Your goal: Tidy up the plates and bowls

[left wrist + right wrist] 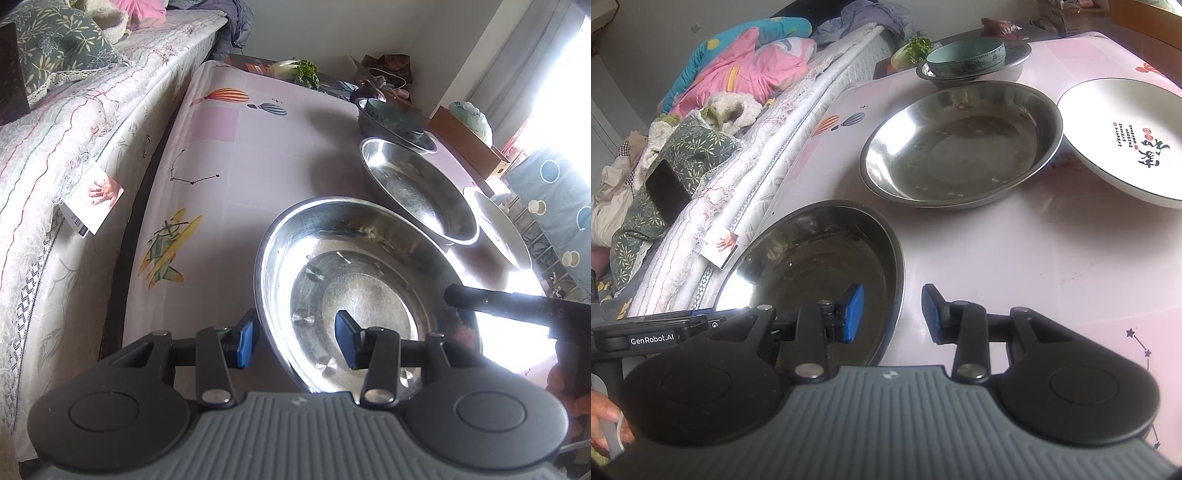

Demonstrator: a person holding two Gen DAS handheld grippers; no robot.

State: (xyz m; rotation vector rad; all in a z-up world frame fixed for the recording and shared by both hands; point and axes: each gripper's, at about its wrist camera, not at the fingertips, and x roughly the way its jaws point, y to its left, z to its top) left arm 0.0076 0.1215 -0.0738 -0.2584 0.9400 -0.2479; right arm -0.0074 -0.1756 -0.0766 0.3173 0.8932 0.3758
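Plates and bowls, five pieces, all on the pink tabletop (1034,258) beside a bed (746,122). Item one: near steel plate (820,266), close to the tabletop's bed-side edge, lying flat and alone. Item two: second steel plate (960,144), beyond the first and apart from it, empty. Item three: white plate (1126,140) with printed characters, just beside the second steel plate, its rim seeming to overlap that plate's edge; contact could not be told. Items four and five: teal bowl (964,55) nested inside a far steel dish (1015,62), the only stacking in evidence. Left hand-held gripper (295,341) had its jaws apart, straddling the near plate's rim, one blue pad outside and one over the basin, neither seen pressing on the metal. Right hand-held gripper (894,314) likewise stood with jaws apart astride the opposite rim of the same plate, nothing clamped. Assessment: sorting looked barely begun; one nested pair stood done, three flat pieces remained loose, and the near plate appeared next in line for lifting onto its twin.
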